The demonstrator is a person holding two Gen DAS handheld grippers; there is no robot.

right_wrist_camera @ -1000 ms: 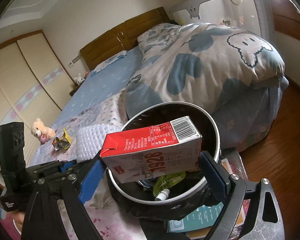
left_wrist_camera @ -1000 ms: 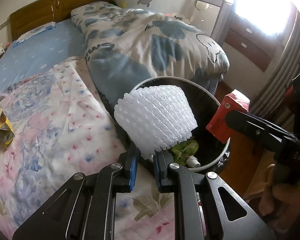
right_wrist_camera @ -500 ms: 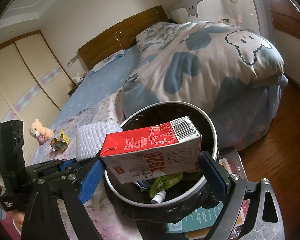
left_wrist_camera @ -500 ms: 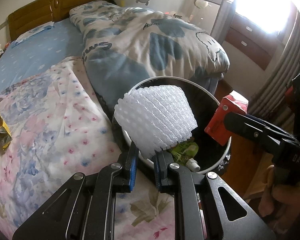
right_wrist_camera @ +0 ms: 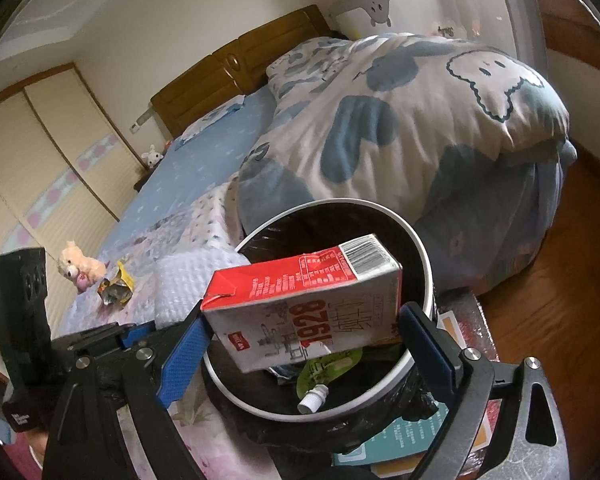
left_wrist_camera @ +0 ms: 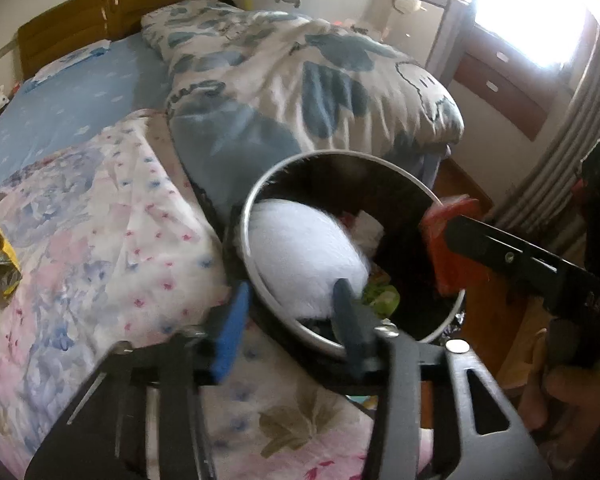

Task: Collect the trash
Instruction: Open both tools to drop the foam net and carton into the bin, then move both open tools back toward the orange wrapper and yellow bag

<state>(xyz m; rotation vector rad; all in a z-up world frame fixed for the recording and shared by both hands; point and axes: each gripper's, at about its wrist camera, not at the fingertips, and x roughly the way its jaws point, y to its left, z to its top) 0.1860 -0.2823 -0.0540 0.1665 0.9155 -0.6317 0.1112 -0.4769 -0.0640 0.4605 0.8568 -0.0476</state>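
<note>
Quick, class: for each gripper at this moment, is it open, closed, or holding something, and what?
Left gripper: open, jaws just opened; the white foam net is dropping into the bin.
Right gripper: closed on the red and white carton over the bin.

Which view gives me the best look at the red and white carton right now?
The right wrist view: the carton lies sideways between the right gripper pads above the bin, its red top, barcode and print visible. The left wrist view shows only one blurred red end behind that gripper's finger.
</note>
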